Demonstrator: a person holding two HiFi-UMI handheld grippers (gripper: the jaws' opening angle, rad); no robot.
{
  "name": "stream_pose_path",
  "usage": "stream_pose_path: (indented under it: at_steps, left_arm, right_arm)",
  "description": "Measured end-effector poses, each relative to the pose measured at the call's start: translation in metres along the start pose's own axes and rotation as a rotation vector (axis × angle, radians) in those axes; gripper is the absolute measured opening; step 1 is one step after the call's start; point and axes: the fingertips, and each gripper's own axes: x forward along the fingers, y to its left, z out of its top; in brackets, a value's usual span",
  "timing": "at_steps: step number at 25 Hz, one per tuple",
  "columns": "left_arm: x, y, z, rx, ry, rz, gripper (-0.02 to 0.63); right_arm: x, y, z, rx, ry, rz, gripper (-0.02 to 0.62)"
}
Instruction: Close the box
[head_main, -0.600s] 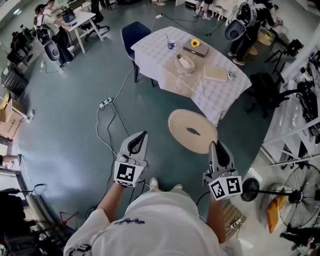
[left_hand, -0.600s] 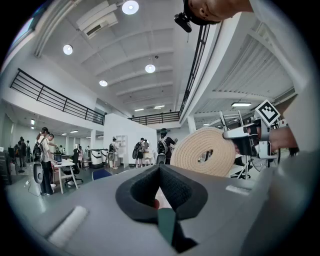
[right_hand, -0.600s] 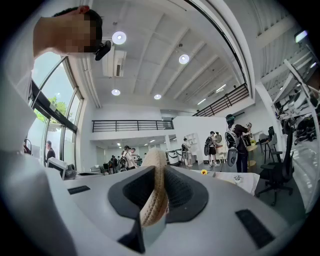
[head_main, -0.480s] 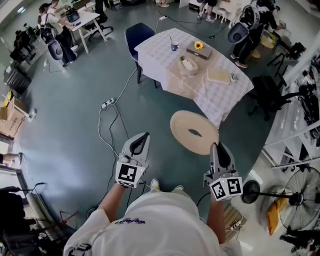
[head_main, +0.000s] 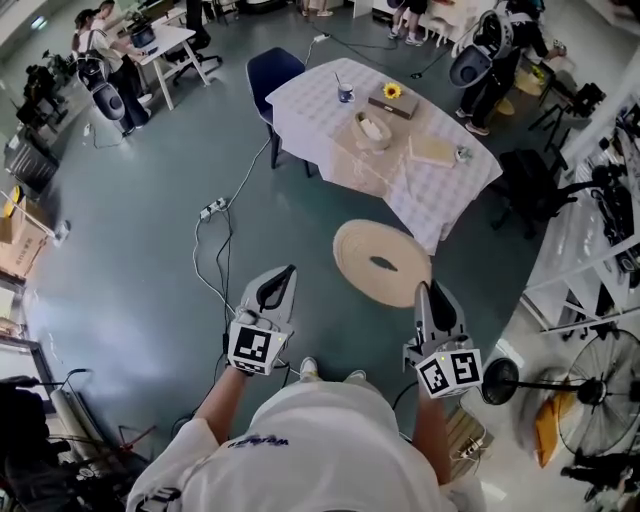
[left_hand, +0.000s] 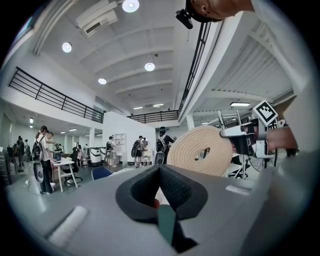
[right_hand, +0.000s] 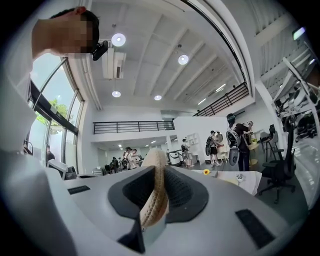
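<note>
Woven lid (head_main: 355, 252) clamped edge-on in right claw (head_main: 430, 295).

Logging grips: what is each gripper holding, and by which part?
The right gripper clamps the round beige woven lid at its near rim; the left gripper holds nothing.

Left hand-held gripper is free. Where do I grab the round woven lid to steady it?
Pinch the woven lid by its rim at the left edge, coming in from the left, opposite the right hand-held gripper clamped on the near-right rim. It is a thin, flat disc, so jaws probably fit only across its edge.
</note>
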Motion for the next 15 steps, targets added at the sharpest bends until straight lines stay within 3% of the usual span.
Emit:
stream_pose_path:
  at_steps: [12, 15]
  left_arm:
    - [-0.011, -0.001, -0.001, -0.018, 0.011, -0.03, 0.002]
    - [-0.017, -0.001, -0.007, -0.056, 0.022, -0.035, 0.002]
  right_arm:
    - [-0.004, 0.017, -0.011, -0.005, 0.029, -0.007, 0.064]
    - [0.0, 0.023, -0.02, 0.008, 0.045, -0.005, 0.064]
